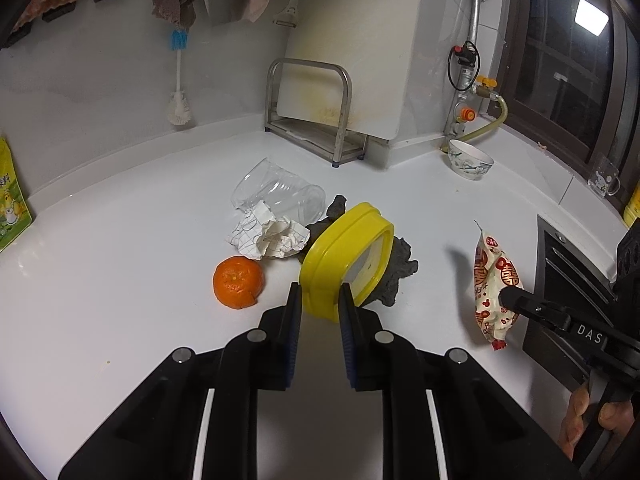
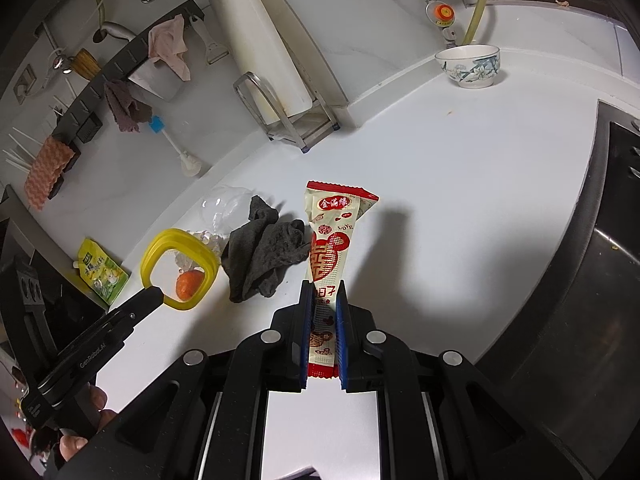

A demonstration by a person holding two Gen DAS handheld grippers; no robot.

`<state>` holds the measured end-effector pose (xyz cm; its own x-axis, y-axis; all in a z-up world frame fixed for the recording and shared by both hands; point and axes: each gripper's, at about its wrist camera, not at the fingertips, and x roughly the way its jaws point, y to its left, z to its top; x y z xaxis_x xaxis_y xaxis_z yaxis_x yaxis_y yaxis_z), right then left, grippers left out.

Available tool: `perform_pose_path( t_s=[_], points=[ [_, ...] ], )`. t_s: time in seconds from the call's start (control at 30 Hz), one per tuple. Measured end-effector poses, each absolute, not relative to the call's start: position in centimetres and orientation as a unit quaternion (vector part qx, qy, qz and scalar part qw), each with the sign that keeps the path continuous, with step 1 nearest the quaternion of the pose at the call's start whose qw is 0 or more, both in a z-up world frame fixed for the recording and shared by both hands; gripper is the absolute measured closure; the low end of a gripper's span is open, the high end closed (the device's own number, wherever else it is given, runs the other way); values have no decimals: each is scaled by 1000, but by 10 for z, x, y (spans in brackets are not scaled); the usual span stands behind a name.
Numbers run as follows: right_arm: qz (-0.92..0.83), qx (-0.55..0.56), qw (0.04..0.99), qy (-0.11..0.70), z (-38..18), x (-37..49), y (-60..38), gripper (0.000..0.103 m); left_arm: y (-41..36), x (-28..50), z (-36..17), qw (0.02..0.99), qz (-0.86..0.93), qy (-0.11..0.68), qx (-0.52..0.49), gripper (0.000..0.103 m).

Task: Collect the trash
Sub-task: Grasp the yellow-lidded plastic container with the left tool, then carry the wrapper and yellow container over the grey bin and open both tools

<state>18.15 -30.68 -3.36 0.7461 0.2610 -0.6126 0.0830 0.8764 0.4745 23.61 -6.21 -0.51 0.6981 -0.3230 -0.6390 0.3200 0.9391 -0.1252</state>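
My left gripper [image 1: 320,300] is shut on the lower rim of a yellow lid [image 1: 344,252] with a clear middle, holding it tilted up off the white counter [image 1: 120,280]. In the right wrist view the left gripper [image 2: 155,295] pinches the yellow lid [image 2: 176,235] by its edge. My right gripper [image 2: 324,300] is shut on a red and cream snack wrapper [image 2: 332,236] that stands up from its pads. The left wrist view shows the right gripper [image 1: 508,296] holding the wrapper [image 1: 494,276] above the counter. An orange [image 1: 238,282], crumpled paper [image 1: 272,234] and a clear plastic cup [image 1: 280,194] lie by the lid.
A grey rag [image 1: 398,272] lies behind the lid. A patterned bowl [image 1: 470,158] and a metal rack [image 1: 312,120] with a cutting board stand at the back. A green pouch [image 1: 12,204] sits far left, a dark cooktop [image 1: 568,276] on the right.
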Motion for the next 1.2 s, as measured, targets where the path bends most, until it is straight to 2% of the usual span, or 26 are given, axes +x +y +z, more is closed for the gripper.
perform_pose_path(
  t_s=[0.5,0.97,1.2],
  points=[
    [53,228,905,354,-21,136,-282,92,-43,187,9,928,-167,333,-4,84],
    [66,214,905,360,-17,33,-244,93,-25,79,21,932,-176,316,9,84],
    [64,206,904,369,-27,-25,-231,93,-24,23,10,924,-188,334,1,84]
  ],
)
